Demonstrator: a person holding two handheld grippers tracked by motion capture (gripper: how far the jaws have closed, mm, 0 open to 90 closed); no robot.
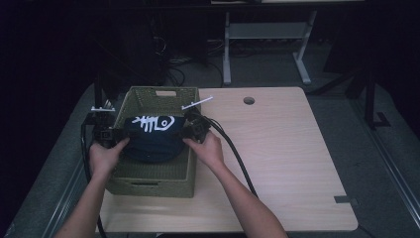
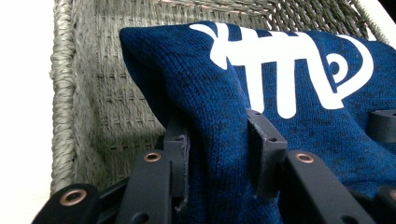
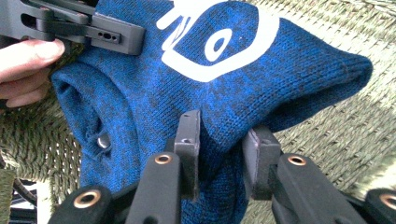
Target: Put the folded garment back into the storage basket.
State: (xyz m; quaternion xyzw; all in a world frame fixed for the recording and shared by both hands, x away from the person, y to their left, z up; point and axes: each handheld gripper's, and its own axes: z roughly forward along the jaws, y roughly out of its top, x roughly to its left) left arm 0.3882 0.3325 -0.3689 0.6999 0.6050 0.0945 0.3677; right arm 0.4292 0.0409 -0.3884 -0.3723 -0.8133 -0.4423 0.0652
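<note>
A folded dark blue knit garment with a white fish-bone print hangs over the green woven basket at the table's left. My left gripper pinches its left edge, and in the left gripper view the jaws press into the blue knit. At the garment's right edge my right gripper does the same; the right gripper view has the jaws closed on a fold of the knit. The left gripper and a hand appear at that view's top left.
The basket's woven wall and floor lie under the garment. A white stick rests at the basket's far right corner. The wooden table stretches to the right, with a round hole near its far edge. Black cables trail from the grippers.
</note>
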